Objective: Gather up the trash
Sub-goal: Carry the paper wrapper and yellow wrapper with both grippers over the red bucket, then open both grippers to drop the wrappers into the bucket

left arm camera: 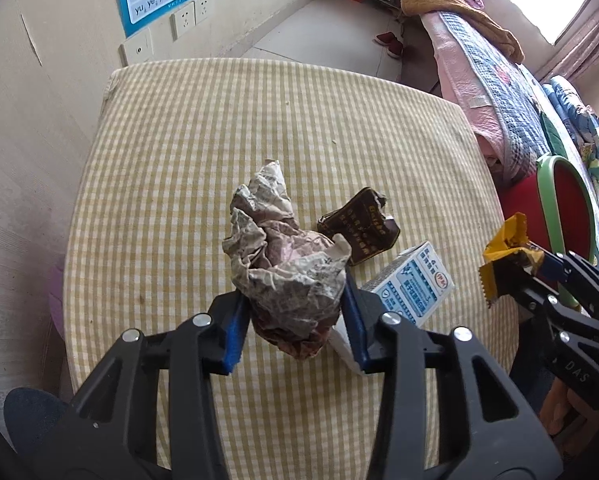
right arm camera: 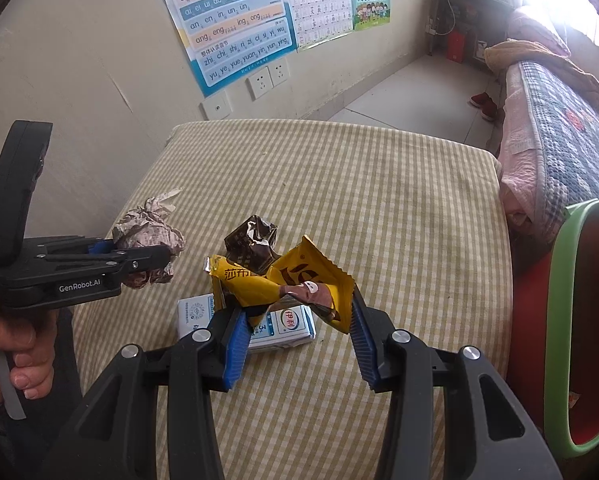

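A crumpled newspaper ball [left arm camera: 283, 268] was clamped in the left gripper [left arm camera: 295, 320], partly hiding the milk carton [left arm camera: 413, 286]; right of the carton, a yellow wrapper [right arm camera: 287, 280] was pinched by the right gripper [right arm camera: 295, 344] beside a half-cropped green bin [right arm camera: 567, 320]

Between the left gripper [left arm camera: 295, 324]'s matt black plastic arms and ribbed blue rubbery pads sits a crumpled newspaper ball [left arm camera: 287, 272], dull and rough. The right gripper [right arm camera: 295, 344], same build with shiny metal rivets, pinches a glossy yellow foil wrapper [right arm camera: 287, 284]. Beyond both lie a shiny dark wrapper [left arm camera: 359, 228], a smooth printed milk carton [left arm camera: 415, 284], and the soft, matt checked tablecloth [left arm camera: 219, 128].
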A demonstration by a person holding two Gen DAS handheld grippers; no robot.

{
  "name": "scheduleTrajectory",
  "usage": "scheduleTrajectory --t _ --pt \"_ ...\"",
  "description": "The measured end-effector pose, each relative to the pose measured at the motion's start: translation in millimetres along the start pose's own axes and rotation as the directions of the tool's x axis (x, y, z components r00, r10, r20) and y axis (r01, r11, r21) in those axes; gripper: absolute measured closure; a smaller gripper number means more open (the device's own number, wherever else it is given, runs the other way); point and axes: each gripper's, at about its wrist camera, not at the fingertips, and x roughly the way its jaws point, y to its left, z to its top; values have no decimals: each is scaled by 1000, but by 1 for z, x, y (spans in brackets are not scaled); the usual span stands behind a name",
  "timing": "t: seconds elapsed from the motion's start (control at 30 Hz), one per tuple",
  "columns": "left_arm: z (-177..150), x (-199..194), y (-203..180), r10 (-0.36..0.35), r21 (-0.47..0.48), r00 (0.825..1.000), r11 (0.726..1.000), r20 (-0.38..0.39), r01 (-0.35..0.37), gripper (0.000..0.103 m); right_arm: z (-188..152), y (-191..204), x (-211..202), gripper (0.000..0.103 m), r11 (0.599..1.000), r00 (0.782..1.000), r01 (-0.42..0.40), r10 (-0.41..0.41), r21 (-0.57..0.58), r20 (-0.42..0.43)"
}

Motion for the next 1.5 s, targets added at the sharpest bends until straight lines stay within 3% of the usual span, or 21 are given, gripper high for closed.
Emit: scheduleTrajectory --t 0.37,0.83,1.17,1.5 --pt "-3 -41 -41 -11 60 997 998 78 7 63 -16 -15 -44 59 1000 998 19 -21 25 65" --pt "4 -56 -128 -100 196 989 978 108 78 63 -43 -94 -109 59 978 980 104 -131 181 147" --pt "10 -55 -208 -225 319 971 929 79 189 63 -58 -158 -150 59 941 957 163 -224 296 185" --pt "17 -50 -275 -344 409 939 859 16 308 63 -77 -210 -173 59 905 940 201 -286 374 185"
